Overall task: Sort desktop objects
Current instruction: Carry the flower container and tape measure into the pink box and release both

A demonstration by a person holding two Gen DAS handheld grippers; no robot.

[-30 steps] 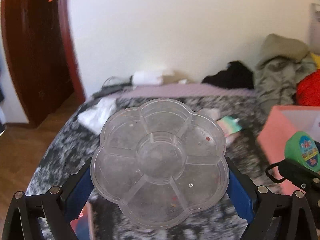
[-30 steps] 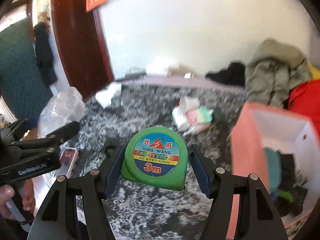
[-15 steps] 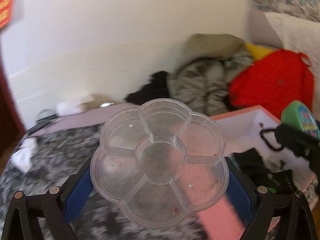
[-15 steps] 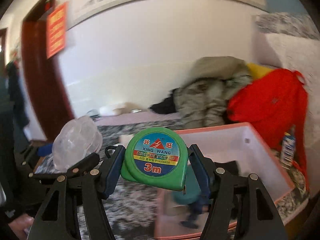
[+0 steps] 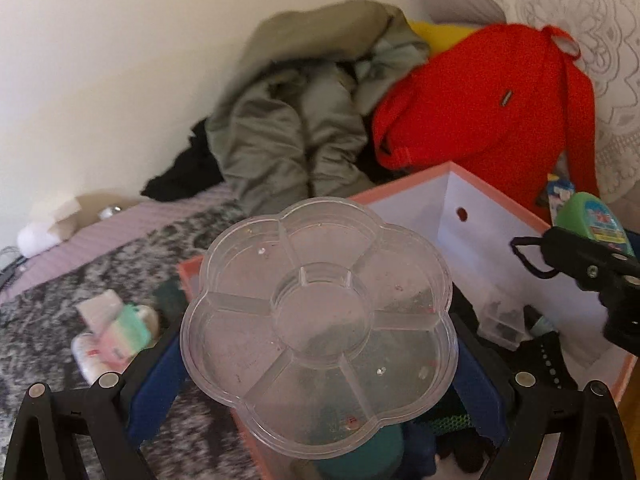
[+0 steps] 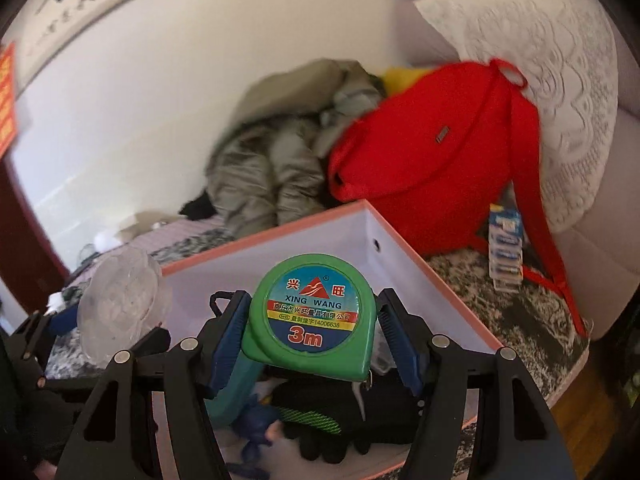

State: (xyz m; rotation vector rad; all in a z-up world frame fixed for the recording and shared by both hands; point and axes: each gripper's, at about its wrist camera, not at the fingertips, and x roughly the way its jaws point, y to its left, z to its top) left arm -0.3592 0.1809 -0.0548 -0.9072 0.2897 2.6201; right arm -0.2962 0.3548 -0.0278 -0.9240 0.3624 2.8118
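- A bed (image 5: 92, 300) with a grey speckled blanket stands against a white wall (image 5: 120, 60).
- At the far side of the bed lies a heap of clothes: a grey-green coat (image 5: 296, 120), something black (image 5: 188, 172), and a red bag (image 5: 488, 108) to the right of the coat.
- A pink box (image 6: 452, 296) with white walls inside sits on the bed, near the red bag. Dark things and a teal thing lie in it, but they are too blurry to name.
- The left gripper (image 5: 320, 340) holds a clear flower-shaped tray (image 5: 320, 320). Its blue jaws press on the tray's left and right sides. The tray is held above the near left part of the pink box.
- The right gripper (image 6: 312, 336) holds a green tape measure (image 6: 312, 316) with "3m" on its label. Its blue jaws squeeze the tape measure from both sides. The tape measure is held up over the open pink box.
- Some small packets (image 5: 116, 332), white, pink and mint green, lie on the blanket to the left of the box.
- A blue and white pack (image 6: 506, 248) stands on the bed to the right of the box, beside the red bag's strap.
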